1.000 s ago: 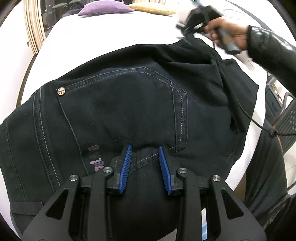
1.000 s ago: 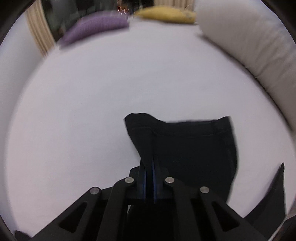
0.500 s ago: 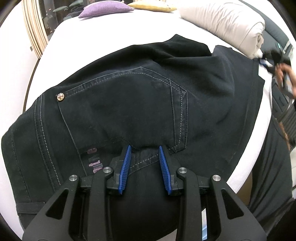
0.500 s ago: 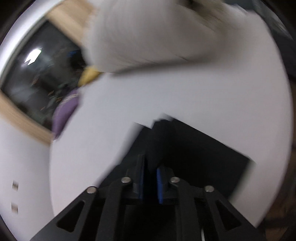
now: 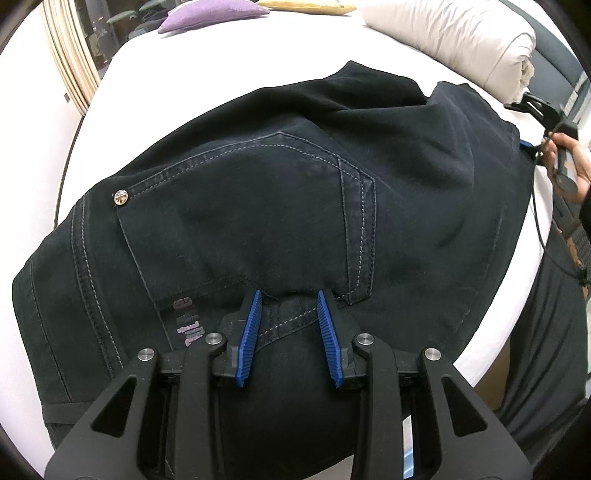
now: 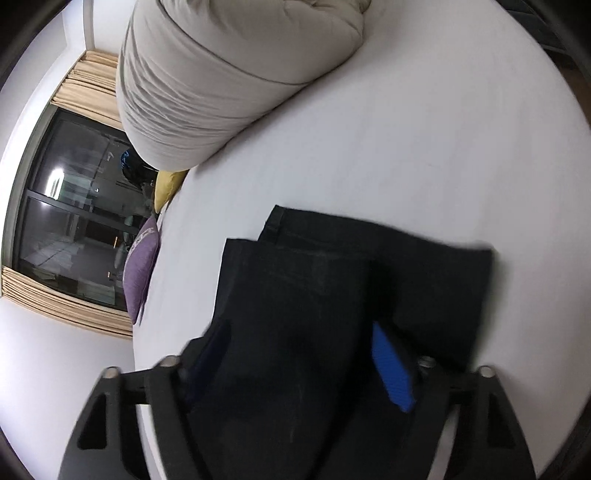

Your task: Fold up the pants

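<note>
From the left wrist, the pants (image 5: 280,206) are lying folded on the white bed (image 5: 155,88), back pocket (image 5: 251,210) facing up, a metal rivet (image 5: 121,196) showing at the pocket's corner. The only thing here that holds anything is that pocket, and I cannot tell whether anything is sitting in it. The left gripper (image 5: 289,332) is pointing steeply down at the waistband; its blue pads (image 5: 250,334) are standing a little apart with a ridge of the dark cloth bunching between them, but whether they are really pinching it I cannot tell. At the right edge a hand (image 5: 567,166) is gripping the right gripper's handle beside the pants' far edge. A rolled beige duvet (image 5: 461,37) is lying along the bed's far side, with a purple cushion (image 5: 210,13) and a yellow one (image 5: 306,5) beyond.

From the right wrist, the picture is tilting and slightly blurring. The right gripper (image 6: 299,365) is opening its jaws wide; a fold of the pants (image 6: 332,295) is lying between them, and the one clearly visible blue pad (image 6: 391,369) is standing clear of the cloth. The duvet (image 6: 229,74) is filling the top, the cushions sitting beside a dark window (image 6: 74,206).
</note>
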### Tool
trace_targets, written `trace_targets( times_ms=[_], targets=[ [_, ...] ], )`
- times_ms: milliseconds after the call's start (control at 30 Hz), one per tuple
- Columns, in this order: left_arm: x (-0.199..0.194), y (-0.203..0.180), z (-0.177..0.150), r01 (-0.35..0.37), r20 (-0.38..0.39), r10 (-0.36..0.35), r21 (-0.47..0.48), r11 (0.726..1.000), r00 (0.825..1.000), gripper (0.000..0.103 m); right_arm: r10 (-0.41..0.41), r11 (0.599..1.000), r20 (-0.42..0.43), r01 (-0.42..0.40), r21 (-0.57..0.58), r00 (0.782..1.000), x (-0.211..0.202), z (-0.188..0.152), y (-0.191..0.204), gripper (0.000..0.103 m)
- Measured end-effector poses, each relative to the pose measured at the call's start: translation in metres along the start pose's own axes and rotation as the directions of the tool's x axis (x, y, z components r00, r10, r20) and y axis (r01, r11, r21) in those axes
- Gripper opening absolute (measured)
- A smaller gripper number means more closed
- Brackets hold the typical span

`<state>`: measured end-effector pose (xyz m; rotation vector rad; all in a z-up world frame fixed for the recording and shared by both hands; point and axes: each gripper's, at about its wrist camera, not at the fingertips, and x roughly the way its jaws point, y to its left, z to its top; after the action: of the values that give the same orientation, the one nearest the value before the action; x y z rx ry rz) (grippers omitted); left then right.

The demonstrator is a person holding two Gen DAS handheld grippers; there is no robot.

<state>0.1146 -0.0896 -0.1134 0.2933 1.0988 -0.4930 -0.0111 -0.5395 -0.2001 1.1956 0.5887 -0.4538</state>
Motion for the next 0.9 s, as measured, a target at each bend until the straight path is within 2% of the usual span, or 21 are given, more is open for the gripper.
trace_targets(
  times_ms=[33, 67, 100, 167, 267, 367, 533, 600, 667, 700, 767, 800, 900],
  targets=[
    [0.0, 0.002, 0.001, 0.0, -0.002, 0.0, -0.001, 1.0, 1.0, 0.031, -0.004, 1.0, -0.008, 0.004, -0.008, 1.0, 0.003, 0.003, 0.0, 0.043],
    [0.0, 0.001, 0.002, 0.0, -0.004, 0.0, -0.002, 1.0, 1.0, 0.031, -0.014, 1.0, -0.016, 0.014, -0.018, 1.0, 0.005, 0.007, 0.0, 0.027],
    [0.0, 0.003, 0.003, 0.001, -0.005, -0.002, -0.003, 1.0, 1.0, 0.031, -0.036, 0.999, -0.032, 0.035, -0.019, 0.999, 0.017, 0.012, -0.002, 0.005],
    [0.0, 0.005, 0.005, 0.006, -0.007, -0.006, -0.008, 1.0, 1.0, 0.031, -0.033, 0.999, -0.036, 0.033, 0.002, 0.999, 0.014, 0.014, -0.01, 0.005],
    [0.001, 0.007, 0.007, 0.012, -0.006, -0.012, -0.015, 1.0, 1.0, 0.032, -0.037, 0.999, 0.041, 0.038, -0.035, 0.998, -0.015, 0.009, -0.01, 0.004],
    [0.001, 0.009, 0.01, 0.018, -0.007, -0.019, -0.012, 1.0, 1.0, 0.033, -0.032, 0.999, 0.104, 0.033, -0.004, 0.994, -0.034, 0.005, -0.019, 0.004],
    [-0.002, 0.021, 0.01, 0.051, -0.009, -0.051, -0.023, 0.998, 0.999, 0.034, -0.059, 0.996, 0.11, 0.051, 0.074, 0.992, -0.035, 0.001, -0.047, 0.004],
    [-0.002, 0.026, 0.01, 0.071, -0.003, -0.071, -0.046, 0.996, 0.997, 0.034, -0.062, 0.994, 0.13, 0.048, 0.101, 0.99, -0.048, -0.006, -0.051, 0.004],
    [-0.001, 0.036, 0.009, 0.087, 0.004, -0.087, -0.059, 0.994, 0.996, 0.034, 0.006, 1.0, 0.204, 0.0, -0.031, 0.979, -0.073, -0.009, -0.02, 0.004],
    [0.002, 0.035, 0.007, 0.091, 0.008, -0.091, -0.062, 0.994, 0.996, 0.035, 0.027, 0.985, 0.232, 0.013, -0.17, 0.972, -0.083, -0.011, 0.01, 0.004],
    [0.001, 0.037, 0.006, 0.091, 0.011, -0.091, -0.057, 0.994, 0.996, 0.036, 0.058, 0.934, 0.245, 0.034, -0.355, 0.968, -0.088, -0.012, 0.056, 0.004],
    [0.001, 0.038, 0.006, 0.089, 0.012, -0.089, -0.058, 0.994, 0.996, 0.036, 0.072, 0.912, 0.227, 0.028, -0.41, 0.971, -0.084, -0.008, 0.074, 0.004],
    [-0.001, 0.039, 0.004, 0.085, 0.018, -0.084, -0.065, 0.994, 0.996, 0.036, 0.054, 0.909, 0.146, 0.012, -0.417, 0.988, -0.063, 0.014, 0.106, 0.004]
  ],
)
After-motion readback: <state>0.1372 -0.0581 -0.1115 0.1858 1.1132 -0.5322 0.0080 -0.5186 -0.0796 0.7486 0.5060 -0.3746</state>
